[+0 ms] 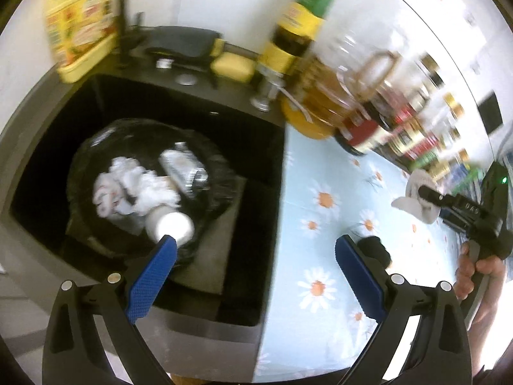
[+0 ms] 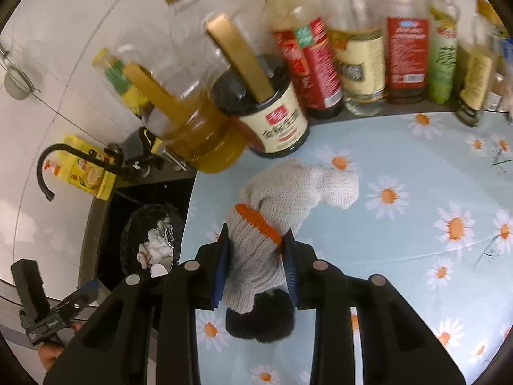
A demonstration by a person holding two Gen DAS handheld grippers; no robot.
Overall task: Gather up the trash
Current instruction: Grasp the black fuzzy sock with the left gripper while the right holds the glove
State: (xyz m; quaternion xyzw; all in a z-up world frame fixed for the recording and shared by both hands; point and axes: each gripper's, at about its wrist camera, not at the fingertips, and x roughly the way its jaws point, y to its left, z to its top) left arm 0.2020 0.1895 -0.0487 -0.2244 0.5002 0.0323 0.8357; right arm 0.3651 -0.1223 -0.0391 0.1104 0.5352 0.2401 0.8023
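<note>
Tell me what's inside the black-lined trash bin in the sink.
Inside the bin: crumpled white paper, a silvery foil packet and a white cup near the rim. Whatever lies beneath them is covered.

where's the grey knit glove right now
The grey knit glove is pinched between the right gripper fingers in the right wrist view, above the daisy tablecloth, near the dark sauce jar.

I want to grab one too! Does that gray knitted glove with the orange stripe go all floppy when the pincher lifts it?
Probably floppy: the glove is soft knit, and its fingers sag and bend beyond the right gripper, which pinches only the cuff. It likely weighs little, being thin cloth. It shouldn't slip easily, since the rough knit bunches between the ridged blue pads.
</note>
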